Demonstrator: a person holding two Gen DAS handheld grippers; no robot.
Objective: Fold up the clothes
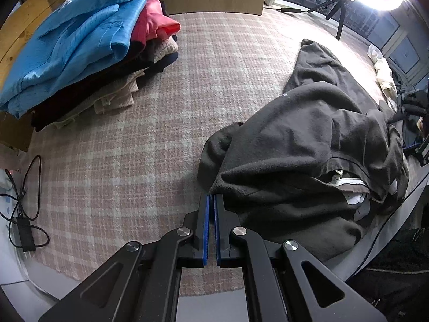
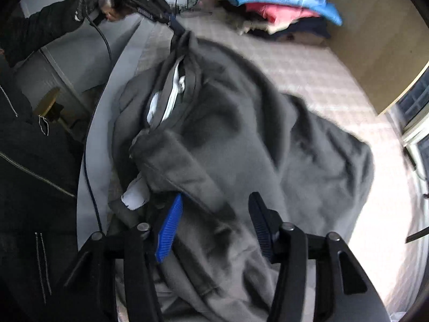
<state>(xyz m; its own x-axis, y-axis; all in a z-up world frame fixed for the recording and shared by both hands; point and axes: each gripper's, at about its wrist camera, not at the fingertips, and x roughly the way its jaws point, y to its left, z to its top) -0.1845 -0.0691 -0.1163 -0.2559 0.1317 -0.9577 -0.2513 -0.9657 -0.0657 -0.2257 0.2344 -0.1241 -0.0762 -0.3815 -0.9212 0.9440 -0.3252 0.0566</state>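
Left tongs (image 1: 212,196) pinching grey garment (image 1: 308,139) edge (jaws pressed together), right tongs (image 2: 215,201) spread over its crumpled middle

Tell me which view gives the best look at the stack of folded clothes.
The left wrist view: the stack of folded clothes is sharp and large at upper left, blue top layer, pink and beige layers visible. The right wrist view shows the same stack small, distant and blurred.

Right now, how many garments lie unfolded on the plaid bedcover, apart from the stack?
1: the dark grey garment, crumpled on the bedcover's near edge; others may be hidden.
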